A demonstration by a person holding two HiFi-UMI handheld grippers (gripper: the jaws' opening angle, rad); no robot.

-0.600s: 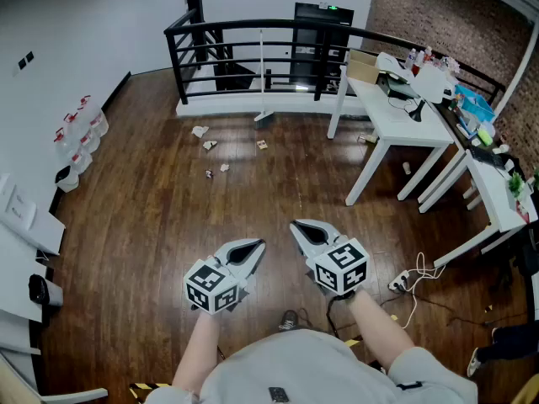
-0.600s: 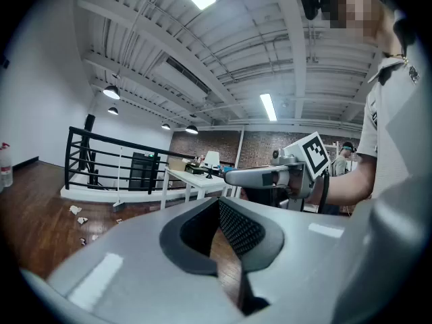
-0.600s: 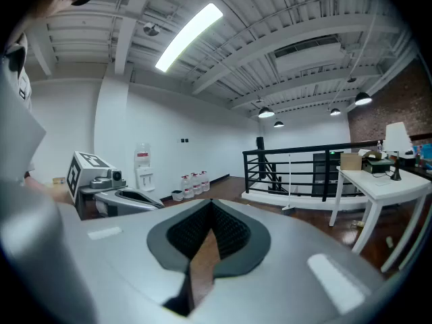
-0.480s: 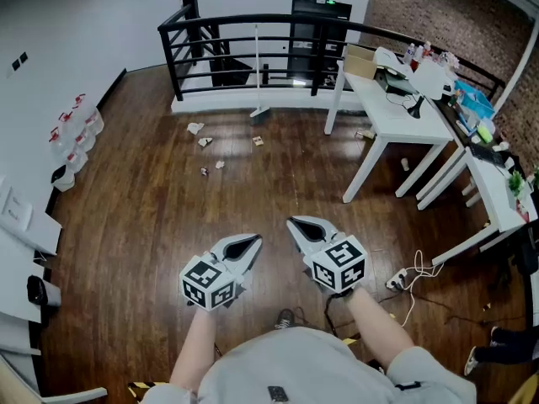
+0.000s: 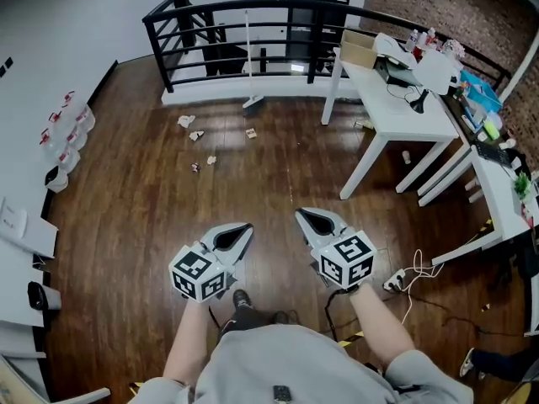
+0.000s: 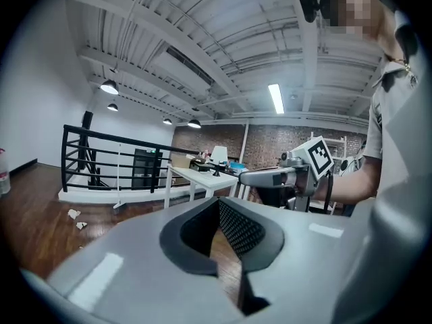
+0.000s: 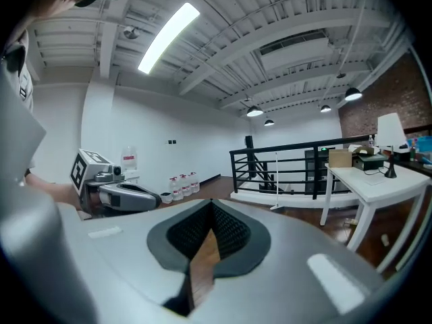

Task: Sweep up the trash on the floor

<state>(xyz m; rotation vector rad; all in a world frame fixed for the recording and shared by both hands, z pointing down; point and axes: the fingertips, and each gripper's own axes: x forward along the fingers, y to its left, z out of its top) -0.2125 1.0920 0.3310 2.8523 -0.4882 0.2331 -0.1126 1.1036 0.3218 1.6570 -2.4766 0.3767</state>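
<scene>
Several crumpled scraps of trash [image 5: 195,135] lie scattered on the dark wood floor far ahead, in front of the railing. From the left gripper view two of these trash scraps [image 6: 73,214] show at the left. A broom [image 5: 250,66] leans upright against the railing; the broom [image 7: 277,181] also shows in the right gripper view. My left gripper [image 5: 238,234] and right gripper [image 5: 310,219] hang side by side at waist height, well short of the trash. Both are shut and hold nothing. Each one sees the other: the right gripper [image 6: 270,177] and the left gripper [image 7: 125,196].
A black railing [image 5: 253,23] closes off the far side. White tables [image 5: 396,99] loaded with clutter stand at the right. Water bottles [image 5: 63,129] line the left wall. Cables and a power strip [image 5: 404,280] lie on the floor at the right. A shoe [image 5: 242,297] shows below my grippers.
The floor, trash and railing have slid up and left in the head view. Both grippers keep their posture, shut. A shoe has come into sight beneath them.
</scene>
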